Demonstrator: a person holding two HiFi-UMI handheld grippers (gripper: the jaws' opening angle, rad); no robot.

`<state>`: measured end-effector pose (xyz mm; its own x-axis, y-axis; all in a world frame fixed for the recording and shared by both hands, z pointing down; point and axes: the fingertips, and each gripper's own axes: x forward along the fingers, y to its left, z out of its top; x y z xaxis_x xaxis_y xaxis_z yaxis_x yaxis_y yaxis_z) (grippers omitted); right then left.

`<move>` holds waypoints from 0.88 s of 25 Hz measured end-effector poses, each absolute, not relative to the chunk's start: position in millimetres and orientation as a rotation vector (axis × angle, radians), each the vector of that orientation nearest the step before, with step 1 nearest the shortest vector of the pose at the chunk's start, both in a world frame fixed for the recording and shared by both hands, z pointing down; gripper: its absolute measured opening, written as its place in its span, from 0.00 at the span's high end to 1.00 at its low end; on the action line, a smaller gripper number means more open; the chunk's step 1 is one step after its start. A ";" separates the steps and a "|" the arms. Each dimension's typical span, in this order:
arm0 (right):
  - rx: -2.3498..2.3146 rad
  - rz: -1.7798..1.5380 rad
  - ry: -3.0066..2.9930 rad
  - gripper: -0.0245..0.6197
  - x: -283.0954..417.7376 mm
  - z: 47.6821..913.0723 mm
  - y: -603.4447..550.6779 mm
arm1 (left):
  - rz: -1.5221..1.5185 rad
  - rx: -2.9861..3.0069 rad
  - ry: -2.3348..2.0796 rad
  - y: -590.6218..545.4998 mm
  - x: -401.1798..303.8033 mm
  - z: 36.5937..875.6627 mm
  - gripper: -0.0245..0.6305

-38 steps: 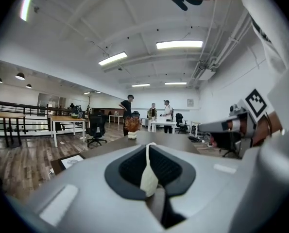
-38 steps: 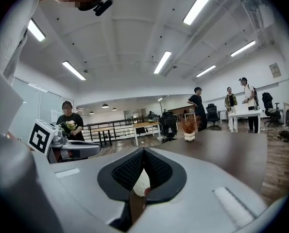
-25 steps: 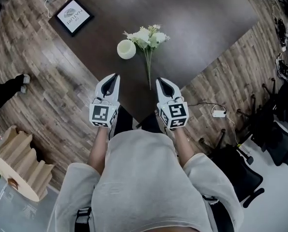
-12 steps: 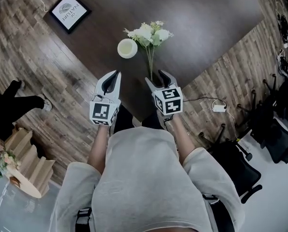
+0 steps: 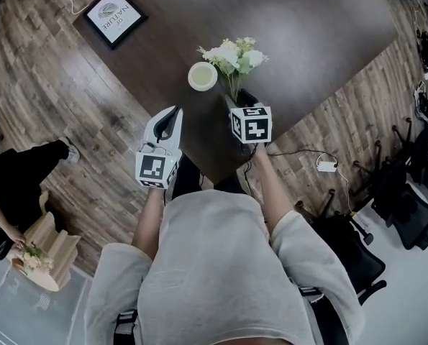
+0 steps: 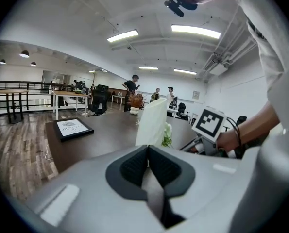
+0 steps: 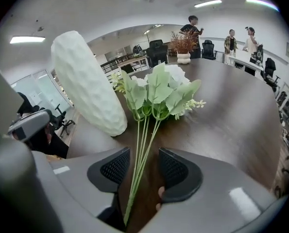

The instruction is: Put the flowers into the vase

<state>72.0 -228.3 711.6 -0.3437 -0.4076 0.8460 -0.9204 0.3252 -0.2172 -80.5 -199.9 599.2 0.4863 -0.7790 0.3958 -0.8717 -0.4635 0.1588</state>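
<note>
Jaws of the right gripper point(image 7: 143, 163), just closing, flank flowers point(image 7: 156, 93) unpressed; left gripper point(image 6: 148, 153) closed, empty; sign point(image 5: 114, 16) reads "NATURE".

The right gripper point(image 5: 243, 100) has left the near edge of the bench point(image 5: 307, 38) and come forward and down to the flowers point(image 5: 235, 54), tipping steeply. Its jaws, shut a second ago, swung apart and have just been closing again. The green stems point(image 7: 140, 147) now run between them, with neither pad pressing. On the floor at left, a person in dark clothes point(image 5: 23, 175) has come nearer.
</note>
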 end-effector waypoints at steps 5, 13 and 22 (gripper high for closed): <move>1.160 0.923 -1.871 0.79 68.8 715.8 -245.0 | 0.383 2.382 -1.406 -199.7 -93.3 601.3 0.95; 1.232 0.878 -1.874 0.95 72.0 709.9 -250.5 | 0.377 2.383 -1.422 -198.7 -99.7 598.1 0.95; 1.392 0.826 -2.103 0.95 70.1 657.0 -269.4 | 0.370 2.414 -1.411 -203.7 -92.9 593.2 0.95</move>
